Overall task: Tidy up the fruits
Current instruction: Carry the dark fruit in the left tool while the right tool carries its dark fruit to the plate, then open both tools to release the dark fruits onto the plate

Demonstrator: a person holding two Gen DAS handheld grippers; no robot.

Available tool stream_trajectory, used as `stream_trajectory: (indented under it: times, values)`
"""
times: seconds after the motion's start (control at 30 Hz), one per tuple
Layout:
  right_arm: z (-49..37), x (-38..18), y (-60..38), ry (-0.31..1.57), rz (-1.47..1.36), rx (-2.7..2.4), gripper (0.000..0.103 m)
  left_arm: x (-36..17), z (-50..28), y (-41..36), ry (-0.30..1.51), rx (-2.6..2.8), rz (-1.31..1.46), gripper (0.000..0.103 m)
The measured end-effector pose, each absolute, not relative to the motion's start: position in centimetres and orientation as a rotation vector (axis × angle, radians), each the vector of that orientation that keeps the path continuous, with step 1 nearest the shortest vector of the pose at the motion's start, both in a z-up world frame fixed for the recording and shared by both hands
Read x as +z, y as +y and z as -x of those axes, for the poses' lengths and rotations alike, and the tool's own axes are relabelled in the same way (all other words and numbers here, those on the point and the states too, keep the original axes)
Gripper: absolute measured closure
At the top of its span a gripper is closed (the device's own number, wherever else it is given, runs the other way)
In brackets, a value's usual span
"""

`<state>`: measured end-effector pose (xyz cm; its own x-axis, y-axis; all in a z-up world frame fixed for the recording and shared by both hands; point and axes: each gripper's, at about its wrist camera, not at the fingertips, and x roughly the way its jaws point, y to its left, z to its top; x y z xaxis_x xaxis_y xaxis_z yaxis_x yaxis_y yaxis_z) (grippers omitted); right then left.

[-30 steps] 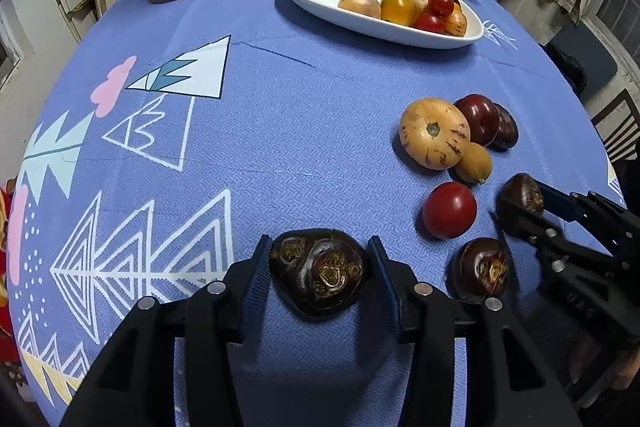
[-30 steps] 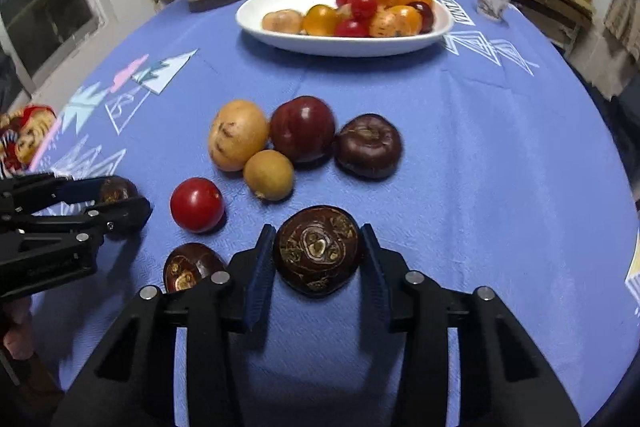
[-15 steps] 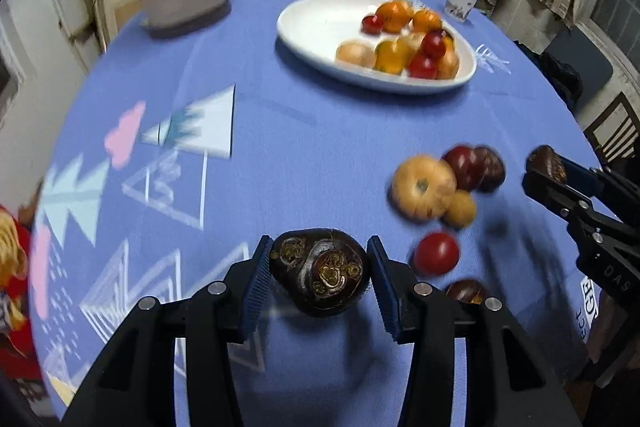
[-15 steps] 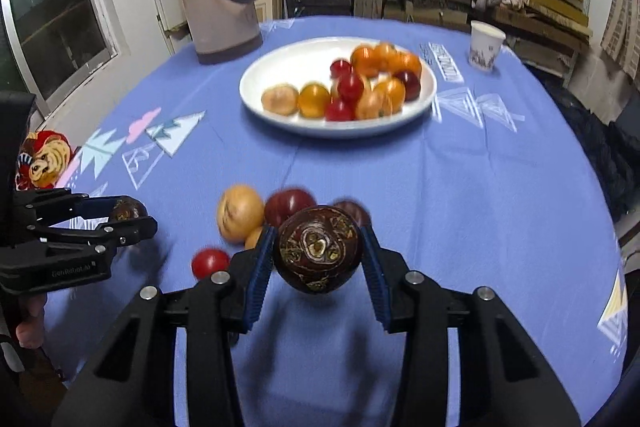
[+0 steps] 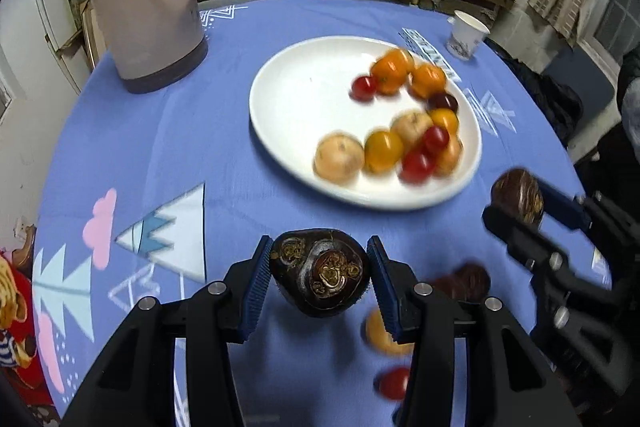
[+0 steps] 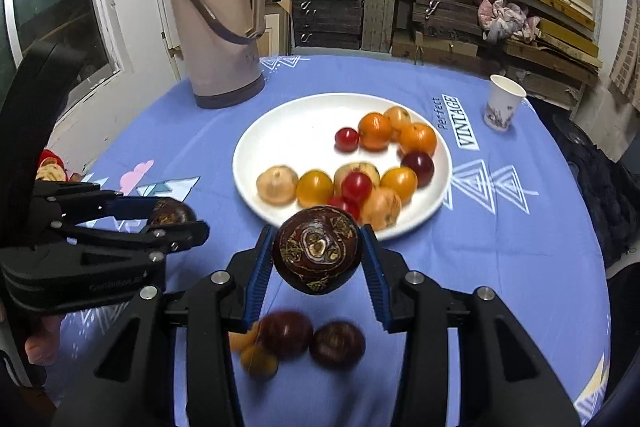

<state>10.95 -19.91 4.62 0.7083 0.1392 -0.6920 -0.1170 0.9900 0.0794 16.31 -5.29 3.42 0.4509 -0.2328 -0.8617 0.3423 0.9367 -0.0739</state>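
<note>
Between my left tongs (image 5: 318,277) sits a dark brown fruit (image 5: 319,273), pinched from both sides and lifted clear of the blue-clothed counter (image 5: 168,147). My right tongs (image 6: 318,255) pinch a second dark fruit (image 6: 318,250) the same way, held in the air just short of the near rim of the white plate (image 6: 280,123). I judge the job a good half done: the plate already carries roughly ten small fruits, orange, yellow, red and one dark plum-coloured, crowded on its right half with the left half bare. Left to do: set these two down on the plate, then fetch the stragglers on the counter below my right tongs, a dark red fruit (image 6: 286,333), a brown one (image 6: 338,345) and a small yellow one (image 6: 259,361), blurred. A thermos (image 6: 218,11) and a paper cup (image 6: 503,103) stand beyond the plate, well apart from it.
</note>
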Motion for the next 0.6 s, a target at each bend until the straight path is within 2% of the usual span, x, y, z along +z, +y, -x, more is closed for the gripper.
stream_trajectory:
  times: [0.27, 0.6]
  values:
    - [-16.7, 3.2, -20.5, 0.806, -0.022, 0.123, 0.061, 3.9, -23.4, -7.0, 1.055, -0.351, -0.071, 0.055]
    - [-21.1, 1.5, -20.0, 0.831, 0.014, 0.117, 0.061, 1.9, -27.4, -8.6, 1.097, -0.348, -0.068, 0.055]
